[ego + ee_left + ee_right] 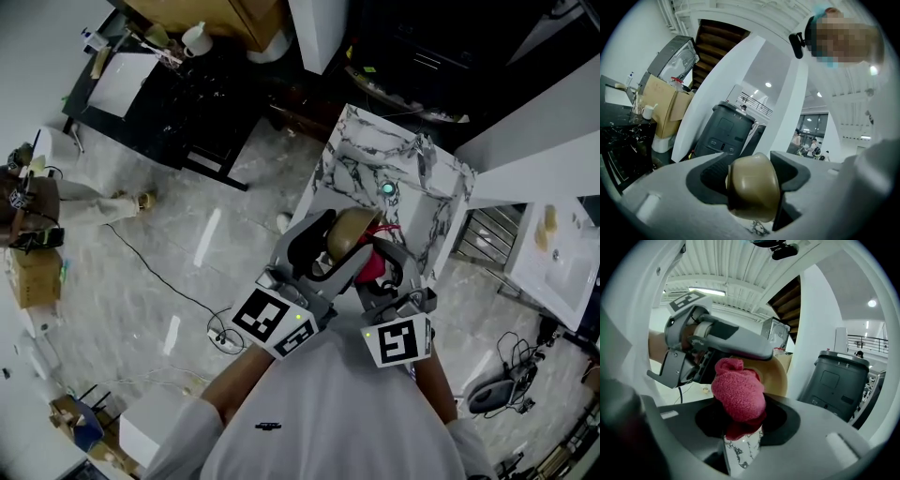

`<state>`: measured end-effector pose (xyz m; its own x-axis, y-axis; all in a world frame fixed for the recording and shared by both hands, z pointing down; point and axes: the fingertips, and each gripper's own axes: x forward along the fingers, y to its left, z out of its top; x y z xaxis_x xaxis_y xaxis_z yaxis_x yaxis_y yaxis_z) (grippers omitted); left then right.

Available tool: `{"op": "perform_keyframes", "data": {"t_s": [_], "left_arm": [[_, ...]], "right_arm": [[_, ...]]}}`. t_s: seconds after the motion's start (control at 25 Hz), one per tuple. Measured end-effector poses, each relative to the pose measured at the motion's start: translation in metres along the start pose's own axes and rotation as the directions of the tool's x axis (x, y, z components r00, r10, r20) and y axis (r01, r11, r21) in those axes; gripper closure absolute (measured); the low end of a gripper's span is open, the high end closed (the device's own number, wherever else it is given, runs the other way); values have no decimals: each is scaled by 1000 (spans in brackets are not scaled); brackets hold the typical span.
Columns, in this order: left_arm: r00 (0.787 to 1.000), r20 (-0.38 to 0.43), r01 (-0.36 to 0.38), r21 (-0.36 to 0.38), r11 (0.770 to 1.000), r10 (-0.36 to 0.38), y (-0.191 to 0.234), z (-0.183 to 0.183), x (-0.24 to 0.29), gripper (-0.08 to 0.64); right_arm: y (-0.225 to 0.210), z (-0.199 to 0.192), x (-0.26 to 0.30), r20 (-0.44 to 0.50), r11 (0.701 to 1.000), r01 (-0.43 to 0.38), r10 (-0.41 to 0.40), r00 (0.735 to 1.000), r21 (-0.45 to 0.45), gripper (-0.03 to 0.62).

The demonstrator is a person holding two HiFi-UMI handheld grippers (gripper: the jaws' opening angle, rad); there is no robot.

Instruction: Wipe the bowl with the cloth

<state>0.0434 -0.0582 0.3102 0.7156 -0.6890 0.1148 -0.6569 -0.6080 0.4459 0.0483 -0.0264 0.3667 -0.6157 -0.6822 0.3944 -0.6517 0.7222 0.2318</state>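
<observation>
— Marble table [370,155] below, pale floor all round. Where is the bowl?

— The bowl [349,232] is up off the table, tipped on edge above its near end. The left gripper [751,180] is clamped on the rim: in its own view the tan wall fills the gap between the jaws.

— And the cloth?

— The cloth [738,392] is a pink wad nipped fast in the right gripper [740,427], jaws closed on it. It sits right at the bowl's open side. The wad hides the point of contact, so I can't tell whether it presses the inner wall or only lies just beside it.

— Which step, then?

— The wiping itself, I'd judge. Both things are gripped and brought together, so picking up is done.

— What does the next move call for?

— A firm left hold so the bowl doesn't twist in the jaws, and a sweep of the wad round the inside, following the curve. The bowl may also need turning so the far wall comes within reach.

— Anything near them?

— Nothing close. A dark bin [836,380] stands well behind.
</observation>
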Motion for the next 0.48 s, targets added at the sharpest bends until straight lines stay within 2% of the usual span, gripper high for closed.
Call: {"op": "perform_keyframes", "data": {"t_s": [0.12,0.24,0.48], "left_arm": [[1000,-14,15,-23,1000,-15,-2,-5,3,273],[995,-63,73,-68,995,-77,-8,-16,9,276],[982,-95,151,-137,979,-165,-21,-30,6,276]], "right_arm": [[5,-1,-5,14,998,-60,60,998,1,445],[6,-2,-11,37,995,-99,98,994,10,445],[4,-3,-24,77,997,-74,73,994,11,445]]}}
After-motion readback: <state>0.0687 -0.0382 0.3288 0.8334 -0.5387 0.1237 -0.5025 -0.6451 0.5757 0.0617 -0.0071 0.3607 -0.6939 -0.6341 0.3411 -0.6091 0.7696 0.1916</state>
